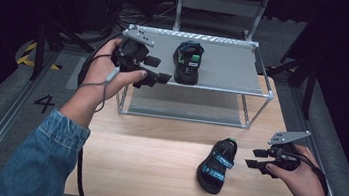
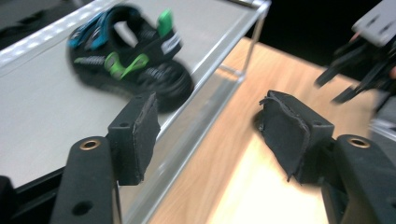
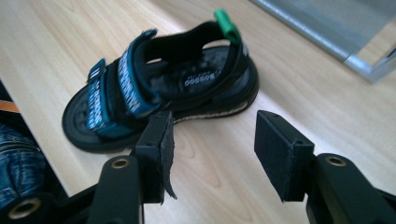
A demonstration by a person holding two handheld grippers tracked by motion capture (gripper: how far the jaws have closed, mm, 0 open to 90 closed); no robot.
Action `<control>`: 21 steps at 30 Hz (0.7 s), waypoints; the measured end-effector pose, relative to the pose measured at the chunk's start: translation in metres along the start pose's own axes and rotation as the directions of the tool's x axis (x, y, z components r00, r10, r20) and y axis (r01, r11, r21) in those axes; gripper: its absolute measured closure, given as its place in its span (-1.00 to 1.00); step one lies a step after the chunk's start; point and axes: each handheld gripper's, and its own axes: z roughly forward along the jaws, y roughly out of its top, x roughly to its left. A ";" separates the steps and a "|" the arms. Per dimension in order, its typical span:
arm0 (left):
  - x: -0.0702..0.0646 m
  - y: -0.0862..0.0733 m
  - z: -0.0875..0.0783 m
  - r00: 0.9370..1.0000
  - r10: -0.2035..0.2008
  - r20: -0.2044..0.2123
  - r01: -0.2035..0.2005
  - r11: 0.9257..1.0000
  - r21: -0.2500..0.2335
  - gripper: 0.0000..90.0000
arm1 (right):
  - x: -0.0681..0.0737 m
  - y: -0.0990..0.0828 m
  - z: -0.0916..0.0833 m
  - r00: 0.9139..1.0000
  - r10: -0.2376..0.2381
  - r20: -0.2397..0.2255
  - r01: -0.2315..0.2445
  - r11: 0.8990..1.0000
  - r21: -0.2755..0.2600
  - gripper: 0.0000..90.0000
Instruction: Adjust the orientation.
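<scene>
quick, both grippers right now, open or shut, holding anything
Left gripper: open, holding nothing, beside the sandal on the shelf.
Right gripper: open, holding nothing, close to the sandal on the table.

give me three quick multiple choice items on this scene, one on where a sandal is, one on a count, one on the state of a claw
1. Where is the sandal with green straps?
A. on the rack's top shelf
B. on the wooden table
C. on the floor

2. How many sandals are there?
A. one
B. two
C. three

3. How is the right claw?
A. shut on a strap
B. open, holding nothing
C. shut and empty

Key:
1 A, the green-strapped sandal sits on the top shelf of the rack.
2 B, the other is the blue-strapped sandal on the table.
3 B, the right claw has its jaws apart, short of that sandal.
</scene>
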 end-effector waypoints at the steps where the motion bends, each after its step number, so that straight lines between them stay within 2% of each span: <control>1: -0.002 -0.003 0.000 1.000 0.001 -0.006 -0.001 1.000 0.007 -0.13 | -0.001 0.003 0.000 1.000 -0.006 0.003 0.006 1.000 0.006 0.08; 2: -0.002 -0.003 0.000 1.000 0.001 -0.006 -0.001 1.000 0.007 -0.13 | -0.001 0.003 0.000 1.000 -0.006 0.003 0.006 1.000 0.006 0.08; 4: -0.007 -0.014 0.000 1.000 -0.016 0.006 0.016 1.000 -0.002 -0.13 | -0.003 0.010 0.002 1.000 -0.010 -0.001 0.011 1.000 0.011 0.08; 6: -0.009 -0.023 0.001 1.000 -0.029 0.000 0.029 1.000 0.008 -0.13 | -0.006 0.016 0.004 1.000 -0.017 -0.008 0.017 1.000 0.014 0.08; 8: -0.012 -0.031 0.002 1.000 -0.023 -0.016 0.023 0.999 0.025 -0.14 | -0.008 0.021 0.006 1.000 -0.018 -0.009 0.018 1.000 0.019 0.08; 12: -0.017 -0.048 0.005 0.999 -0.030 -0.014 0.031 0.999 0.042 -0.12 | -0.012 0.033 0.011 1.000 -0.031 -0.006 0.031 0.999 0.019 0.09; 17: -0.018 -0.067 0.010 0.998 -0.027 -0.056 0.030 0.998 0.057 -0.11 | -0.016 0.045 0.022 0.998 -0.058 0.002 0.058 0.997 0.044 0.14; 21: -0.021 -0.080 0.013 0.998 -0.040 -0.047 0.043 0.997 0.059 -0.11 | -0.015 0.051 0.031 0.996 -0.083 -0.019 0.084 0.994 0.066 0.18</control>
